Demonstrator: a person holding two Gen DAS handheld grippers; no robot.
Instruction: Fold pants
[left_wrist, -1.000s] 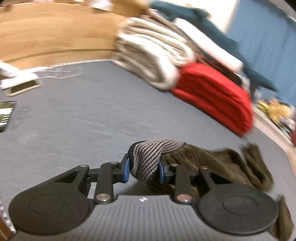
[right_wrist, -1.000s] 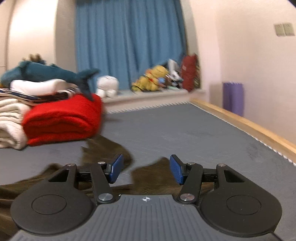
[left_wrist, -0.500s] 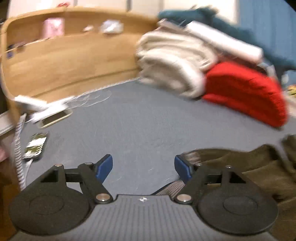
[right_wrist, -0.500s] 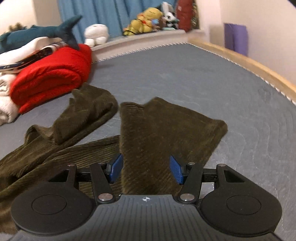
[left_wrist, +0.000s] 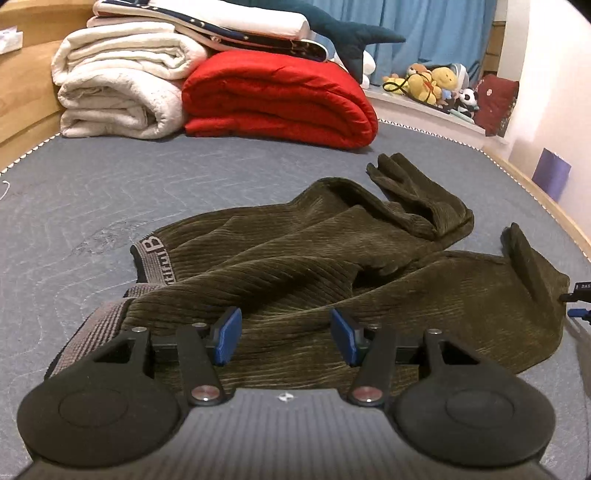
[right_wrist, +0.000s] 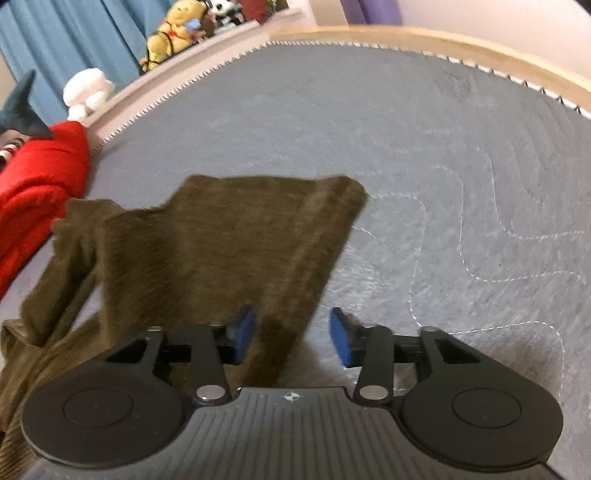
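Note:
Dark olive corduroy pants (left_wrist: 332, 266) lie crumpled on a grey quilted mattress (left_wrist: 92, 184), with the grey striped waistband (left_wrist: 155, 258) at the left and the legs running right. My left gripper (left_wrist: 286, 336) is open and empty just over the pants near the waist. My right gripper (right_wrist: 291, 336) is open over the edge of one pant leg (right_wrist: 229, 240), whose hem lies flat ahead of it. A small part of the right gripper shows at the right edge of the left wrist view (left_wrist: 580, 299).
A folded red blanket (left_wrist: 280, 96) and rolled white blankets (left_wrist: 118, 85) are stacked at the far end, with a plush shark (left_wrist: 354, 37) on top. Stuffed toys (left_wrist: 436, 81) sit on a ledge. A wooden frame (right_wrist: 461, 44) borders the mattress.
My left gripper let go of the waistband, opened, and swung round to face the pants. My right gripper tilted down over the leg's edge, still open.

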